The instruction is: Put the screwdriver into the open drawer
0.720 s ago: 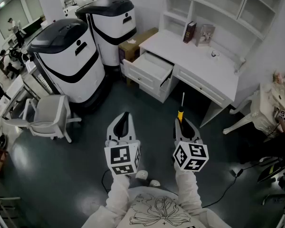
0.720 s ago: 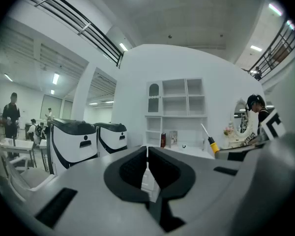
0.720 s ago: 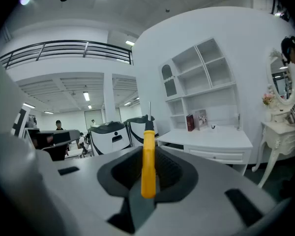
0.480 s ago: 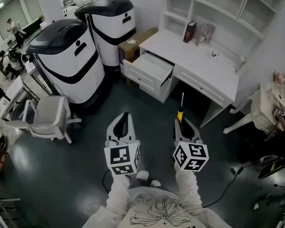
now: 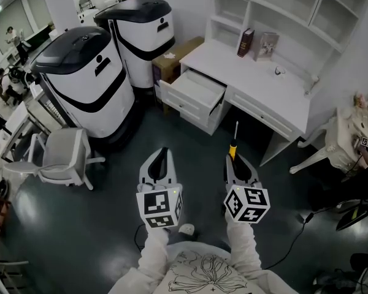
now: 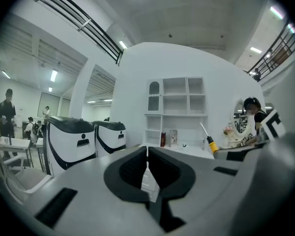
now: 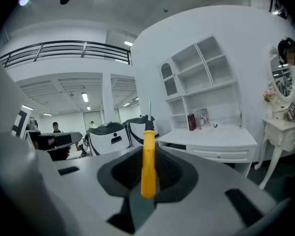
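My right gripper point(image 5: 234, 156) is shut on a screwdriver point(image 5: 233, 143) with a yellow handle point(image 7: 148, 162) and a thin metal shaft that points forward toward the desk. In the right gripper view the handle sits upright between the jaws. My left gripper point(image 5: 161, 154) is beside it on the left, shut with nothing in it; in the left gripper view its jaws point(image 6: 148, 168) meet. The open drawer point(image 5: 194, 92) of the white desk point(image 5: 251, 72) stands pulled out ahead, to the left of the screwdriver tip and well apart from it.
Two large white-and-black machines point(image 5: 86, 78) stand left of the drawer, with a cardboard box point(image 5: 172, 57) between them and the desk. A grey chair point(image 5: 64, 155) is at the left. A book point(image 5: 245, 41) and a picture stand on the desk. A white chair point(image 5: 331, 149) and cables lie at the right.
The view has shifted slightly; the desk and drawer sit a touch nearer. Both grippers keep their pose, the screwdriver still held.
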